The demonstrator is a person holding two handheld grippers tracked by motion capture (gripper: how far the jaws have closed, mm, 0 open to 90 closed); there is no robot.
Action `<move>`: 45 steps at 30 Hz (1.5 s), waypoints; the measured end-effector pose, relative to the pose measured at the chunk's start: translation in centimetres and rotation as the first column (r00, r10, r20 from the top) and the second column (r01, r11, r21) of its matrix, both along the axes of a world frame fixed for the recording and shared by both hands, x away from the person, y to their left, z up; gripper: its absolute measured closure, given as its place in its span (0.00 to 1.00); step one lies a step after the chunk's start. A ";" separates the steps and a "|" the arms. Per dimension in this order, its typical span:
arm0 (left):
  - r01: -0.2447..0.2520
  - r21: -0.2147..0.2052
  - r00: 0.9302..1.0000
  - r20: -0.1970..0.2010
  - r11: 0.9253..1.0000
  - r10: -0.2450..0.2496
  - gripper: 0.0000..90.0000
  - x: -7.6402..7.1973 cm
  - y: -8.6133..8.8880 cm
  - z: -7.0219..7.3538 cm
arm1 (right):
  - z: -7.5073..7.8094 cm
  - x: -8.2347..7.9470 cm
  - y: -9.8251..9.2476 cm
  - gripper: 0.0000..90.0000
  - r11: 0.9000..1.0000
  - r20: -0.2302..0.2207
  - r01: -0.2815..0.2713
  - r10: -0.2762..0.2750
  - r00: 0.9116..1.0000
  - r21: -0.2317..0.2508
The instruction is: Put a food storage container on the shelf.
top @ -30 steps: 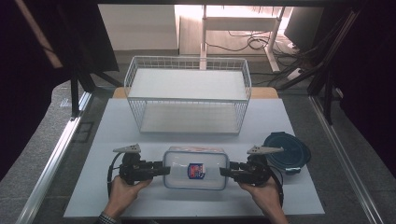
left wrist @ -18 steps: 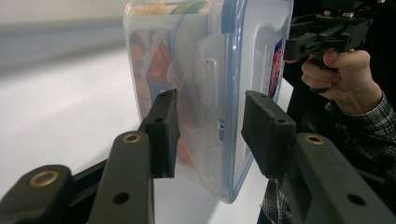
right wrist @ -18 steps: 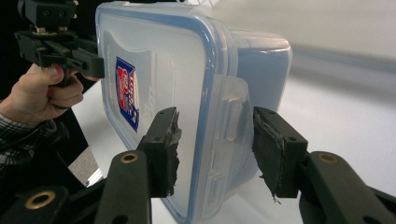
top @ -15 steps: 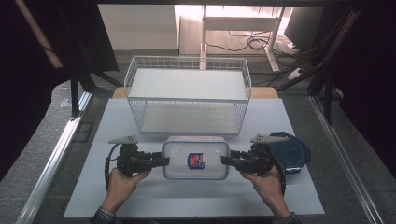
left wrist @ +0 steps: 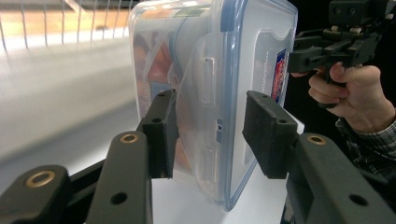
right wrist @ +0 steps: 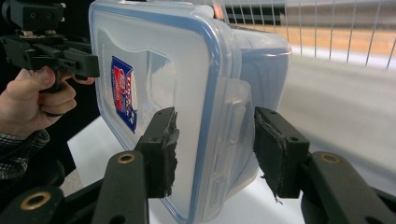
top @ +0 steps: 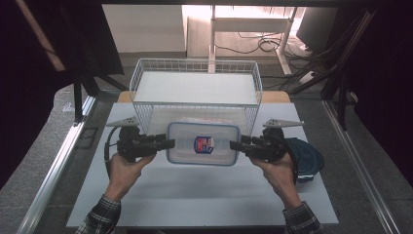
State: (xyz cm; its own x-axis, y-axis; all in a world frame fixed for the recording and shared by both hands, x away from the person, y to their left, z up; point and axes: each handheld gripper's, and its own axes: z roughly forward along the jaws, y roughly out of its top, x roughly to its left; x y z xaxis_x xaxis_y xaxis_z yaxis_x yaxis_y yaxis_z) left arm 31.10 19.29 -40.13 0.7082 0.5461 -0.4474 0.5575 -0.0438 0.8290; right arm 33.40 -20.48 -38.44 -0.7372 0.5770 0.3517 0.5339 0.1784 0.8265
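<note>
High view: clear plastic food box with a blue-rimmed snap lid hangs between the two grippers, just in front of the white wire basket, near its front wall. Left gripper has the box's left end, right gripper the right end. A dark blue lid-like dish lies well right of the basket's front corner, on the white table.

Left gripper view: both pads straddle the folded-down latch flap at the box end, one on the lid side, one on the body side. Jaws part-closed, clamped on the box. Right gripper view: same arrangement on the far end's latch; jaws clamped on the box there too. Pad rubber on the right gripper looks torn at the edges.

Handling, judged: stiff shell, but the walls are thin and smooth, so slippery under rubber if the squeeze slackens. Something orange shows inside through the wall; contents unclear, likely modest weight that could shift if the box tilts. Grip on the latch ends is sensible: the flap and lid rim give a ridge to bite on. Risk: one end slipping would swing the box against the basket's front wall. Keep both ends level when clearing the basket rim.
</note>
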 end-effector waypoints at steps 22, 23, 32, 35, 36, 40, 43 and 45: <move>-0.034 -0.052 0.998 0.048 0.998 0.036 0.62 5.0 1.9 6.1 | 6.7 6.2 1.3 0.57 0.998 0.055 -0.022 0.018 0.998 0.062; -0.033 -0.058 0.998 0.048 0.998 0.036 0.62 5.2 2.1 6.3 | 7.0 6.5 1.5 0.58 0.998 0.054 -0.022 0.019 0.998 0.063; -0.045 -0.113 0.998 0.041 0.993 0.050 0.63 7.9 3.1 7.6 | 8.8 9.2 2.3 0.58 0.997 0.046 -0.019 0.015 0.999 0.073; -0.050 -0.117 0.998 0.031 0.992 0.054 0.63 8.8 3.3 7.6 | 9.0 10.0 2.6 0.57 0.997 0.037 -0.009 0.007 0.999 0.074; -0.051 -0.119 0.998 0.030 0.992 0.055 0.63 9.0 3.4 7.6 | 9.1 10.3 2.7 0.58 0.997 0.036 -0.006 0.003 0.999 0.076; -0.055 -0.123 0.998 0.028 0.991 0.059 0.63 9.8 3.6 7.3 | 9.2 11.3 3.0 0.57 0.997 0.033 -0.003 0.000 0.999 0.072; -0.060 -0.127 0.998 0.015 0.990 0.063 0.63 10.4 3.6 7.1 | 9.2 12.0 3.2 0.57 0.997 0.025 0.006 -0.008 1.000 0.075; -0.065 -0.122 0.998 0.006 0.990 0.066 0.63 10.7 3.6 7.0 | 9.1 12.4 3.2 0.57 0.997 0.016 0.013 -0.014 1.000 0.075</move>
